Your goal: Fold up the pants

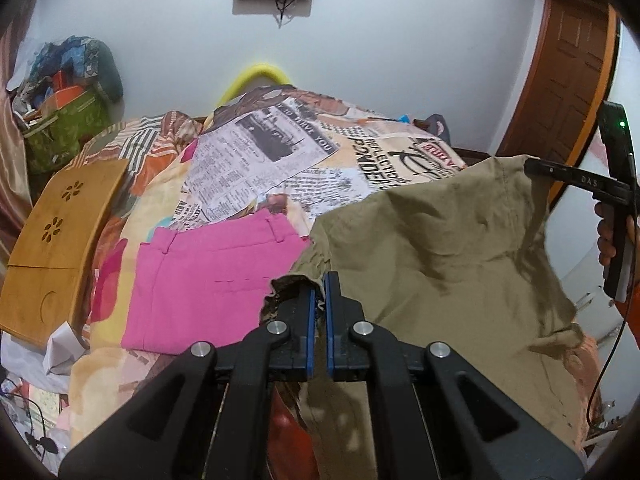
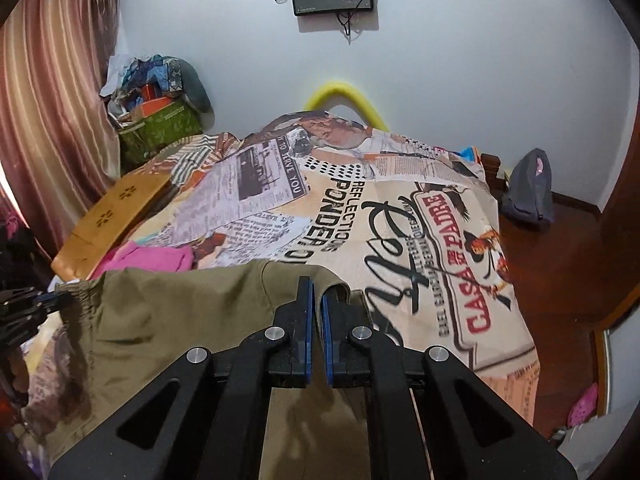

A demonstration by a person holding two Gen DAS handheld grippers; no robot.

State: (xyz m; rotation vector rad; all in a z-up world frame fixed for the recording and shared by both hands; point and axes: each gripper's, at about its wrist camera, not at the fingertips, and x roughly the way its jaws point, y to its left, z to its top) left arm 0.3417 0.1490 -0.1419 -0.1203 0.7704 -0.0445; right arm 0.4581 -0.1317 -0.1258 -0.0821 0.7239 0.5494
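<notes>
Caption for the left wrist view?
Left gripper and right gripper hold khaki pants stretched above the bed; pink pants lie folded.

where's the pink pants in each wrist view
Left wrist view: the pink pants lie flat on the printed bedspread, left of centre, beside the khaki pants.
Right wrist view: only a bunched pink strip shows at mid-left, just past the khaki pants' lifted edge.
Shared landmark: the wooden lap tray lies just left of them in both.
</notes>
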